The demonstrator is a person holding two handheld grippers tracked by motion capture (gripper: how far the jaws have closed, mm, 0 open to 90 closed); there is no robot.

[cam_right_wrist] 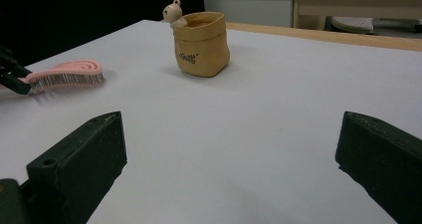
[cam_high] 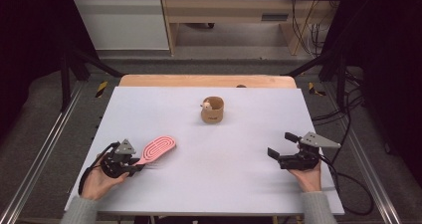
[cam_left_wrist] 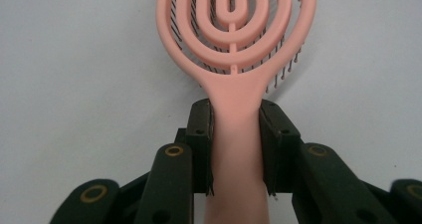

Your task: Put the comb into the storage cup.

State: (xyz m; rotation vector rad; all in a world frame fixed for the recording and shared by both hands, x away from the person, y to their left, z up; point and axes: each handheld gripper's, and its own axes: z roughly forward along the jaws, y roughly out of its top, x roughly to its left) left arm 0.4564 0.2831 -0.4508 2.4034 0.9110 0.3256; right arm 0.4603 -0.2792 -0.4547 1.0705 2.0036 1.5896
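High view: we hold the left gripper point(cam_high: 133, 165) at the near left of the white table point(cam_high: 239, 184), our hand point(cam_high: 99, 181) beneath it, and its jaws are clamped on the handle of the pink brush point(cam_high: 158, 149). The brush head points away from us and to the right, toward the table's middle, and lies low over the surface; whether the bristles touch the table we cannot tell.

Left gripper view: both pads press the brush point(cam_left_wrist: 234, 50) handle from either side, just below where the handle widens into the looped head. The bristles point down, toward the table.

Our right gripper point(cam_high: 281, 145) sits at the near right, well apart from the brush, with its jaws spread wide and nothing between them. In the right gripper view the two black jaws stand far apart over bare table.

A tan pouch point(cam_high: 212, 110) stands upright near the table's far middle, with a small bear figure point(cam_right_wrist: 173, 13) at its rim. It is well apart from both grippers.
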